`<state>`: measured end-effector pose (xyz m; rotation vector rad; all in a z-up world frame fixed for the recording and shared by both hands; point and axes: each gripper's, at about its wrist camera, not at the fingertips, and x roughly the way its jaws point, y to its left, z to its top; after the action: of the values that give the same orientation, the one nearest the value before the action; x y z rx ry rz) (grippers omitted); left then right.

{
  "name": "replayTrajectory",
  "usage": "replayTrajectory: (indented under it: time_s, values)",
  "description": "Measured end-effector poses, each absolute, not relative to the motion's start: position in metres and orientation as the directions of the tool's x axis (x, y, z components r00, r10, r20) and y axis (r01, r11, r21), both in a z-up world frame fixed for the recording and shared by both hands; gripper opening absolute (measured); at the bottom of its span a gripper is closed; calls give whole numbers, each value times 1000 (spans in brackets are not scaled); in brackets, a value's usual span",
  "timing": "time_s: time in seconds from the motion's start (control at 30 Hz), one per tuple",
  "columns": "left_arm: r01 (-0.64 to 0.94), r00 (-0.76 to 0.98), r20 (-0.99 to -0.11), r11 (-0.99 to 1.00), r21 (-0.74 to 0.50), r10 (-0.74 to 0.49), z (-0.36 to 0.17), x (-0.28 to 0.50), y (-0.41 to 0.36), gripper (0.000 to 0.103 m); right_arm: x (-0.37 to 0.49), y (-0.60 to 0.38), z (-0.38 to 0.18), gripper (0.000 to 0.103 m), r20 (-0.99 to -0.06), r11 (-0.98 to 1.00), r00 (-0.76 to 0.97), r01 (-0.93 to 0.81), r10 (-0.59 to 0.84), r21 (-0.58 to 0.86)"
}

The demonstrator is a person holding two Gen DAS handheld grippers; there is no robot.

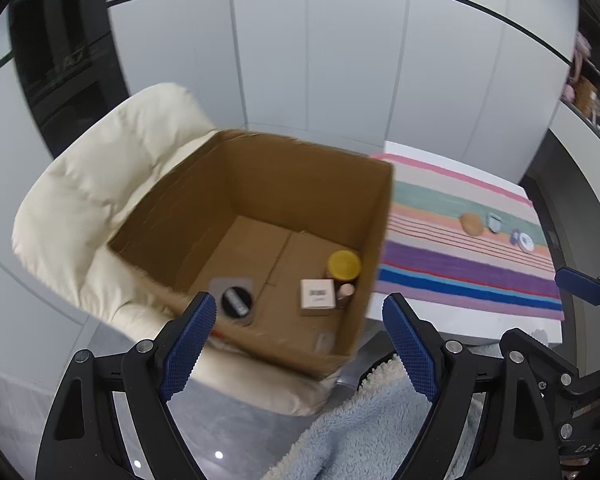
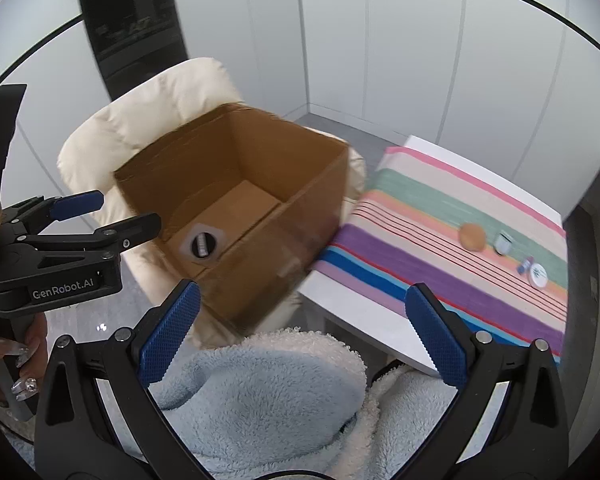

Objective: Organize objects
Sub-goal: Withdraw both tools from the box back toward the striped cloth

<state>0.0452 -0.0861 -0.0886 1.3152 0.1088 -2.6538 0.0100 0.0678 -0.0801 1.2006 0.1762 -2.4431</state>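
Fleecy pale-blue fabric (image 2: 260,392) fills the foreground under both grippers, soft and looped in texture. Above it the right gripper (image 2: 300,332) stands wide open with nothing between its blue, knurled fingers (image 2: 168,332); the left gripper (image 1: 300,344) is likewise spread wide and empty. From the right wrist view the left gripper shows side-on at the left edge, held by a hand (image 2: 8,360) with long decorated nails. Ahead sits an open cardboard box (image 1: 260,184), squarish, flaps gone or folded, resting on a cream padded chair (image 1: 100,184); its right wall stands just beside the tabletop (image 1: 460,320) edge. Inside on the box floor lie a grey pad with a black round thing (image 1: 236,300) near the front left, a small beige carton (image 1: 318,298) lying flat, a jar with a yellow lid (image 1: 344,266) upright in the right corner, and a small pinkish tube (image 1: 346,292) beside the carton. The rest of the box floor is bare. A striped cloth (image 1: 460,264) covers the white tabletop, its stripes running away to the right. On it, well apart from the box, lie a tan oval piece (image 2: 472,236), a small pale cup-like thing (image 2: 502,244), a tiny blue tube (image 2: 525,266) and a white round tin (image 2: 539,275), lined up in a row.
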Motion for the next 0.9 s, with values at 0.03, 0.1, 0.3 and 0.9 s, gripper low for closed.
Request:
replayTrajectory:
  time_s: [0.03, 0.1, 0.3, 0.9]
  values:
    - [176, -596, -795, -984, 13, -117, -89, 42, -80, 87, 10, 74, -80, 103, -782, -913, -548, 403, -298, 65]
    - [151, -598, -795, -988, 14, -103, -89, 35, -69, 87, 9, 87, -80, 103, -783, -924, -556, 376, -281, 65]
    - [72, -604, -795, -997, 10, -51, -88, 16, -32, 87, 7, 128, -80, 103, -784, -953, -577, 295, -229, 61]
    - [-153, -540, -833, -987, -38, 116, -100, -32, 85, 87, 8, 273, -96, 103, -800, -998, -598, 19, -56, 56]
